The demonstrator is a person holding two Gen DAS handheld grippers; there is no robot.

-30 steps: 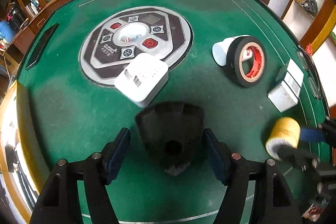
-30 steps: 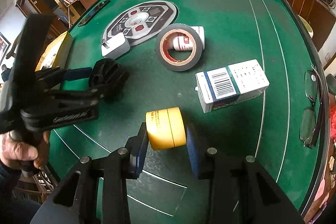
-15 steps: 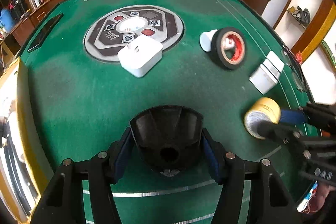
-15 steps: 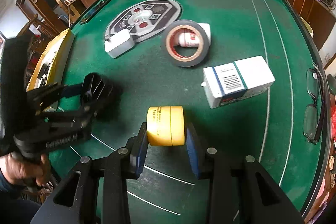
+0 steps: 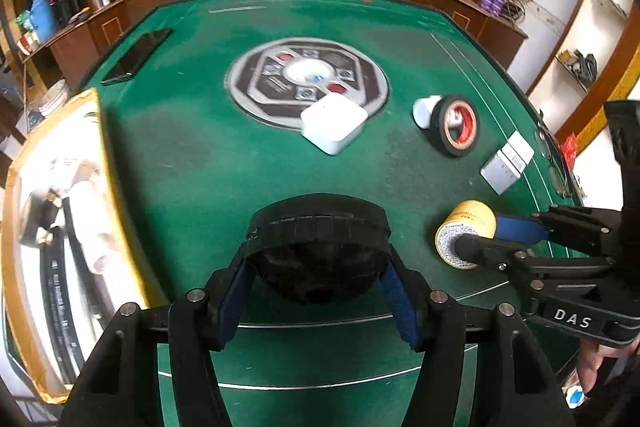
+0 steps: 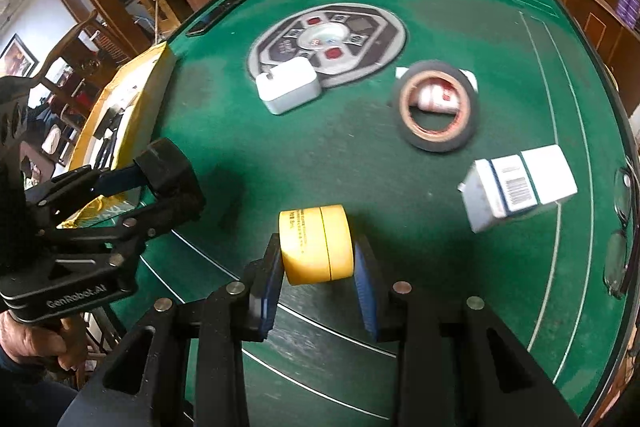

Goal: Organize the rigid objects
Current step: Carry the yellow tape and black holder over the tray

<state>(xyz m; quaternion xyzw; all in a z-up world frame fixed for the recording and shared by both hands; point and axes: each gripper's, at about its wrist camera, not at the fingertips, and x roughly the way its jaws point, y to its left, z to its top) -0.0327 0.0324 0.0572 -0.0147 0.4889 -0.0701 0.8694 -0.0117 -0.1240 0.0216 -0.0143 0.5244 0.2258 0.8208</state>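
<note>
My left gripper (image 5: pixel 318 279) is shut on a black round ribbed object (image 5: pixel 318 251) and holds it above the green table; it also shows in the right wrist view (image 6: pixel 168 171). My right gripper (image 6: pixel 318 275) is shut on a yellow jar (image 6: pixel 316 245), lifted near the table's front edge; the jar also shows in the left wrist view (image 5: pixel 466 233). On the felt lie a white charger block (image 5: pixel 334 123), a black tape roll (image 5: pixel 458 125) leaning on a white bottle (image 5: pixel 424 111), and a white barcoded box (image 6: pixel 520 187).
A yellow-rimmed box (image 5: pixel 52 227) with items inside stands at the left edge of the table (image 5: pixel 192 155). A round control panel (image 5: pixel 308 79) sits in the middle. A dark phone (image 5: pixel 136 55) lies at the far left. Glasses (image 6: pixel 618 251) lie at the right rim.
Both grippers have lifted and pulled back toward the front edge with their objects. The left gripper closed on the black object about a second ago and has moved nearer the yellow box.
</note>
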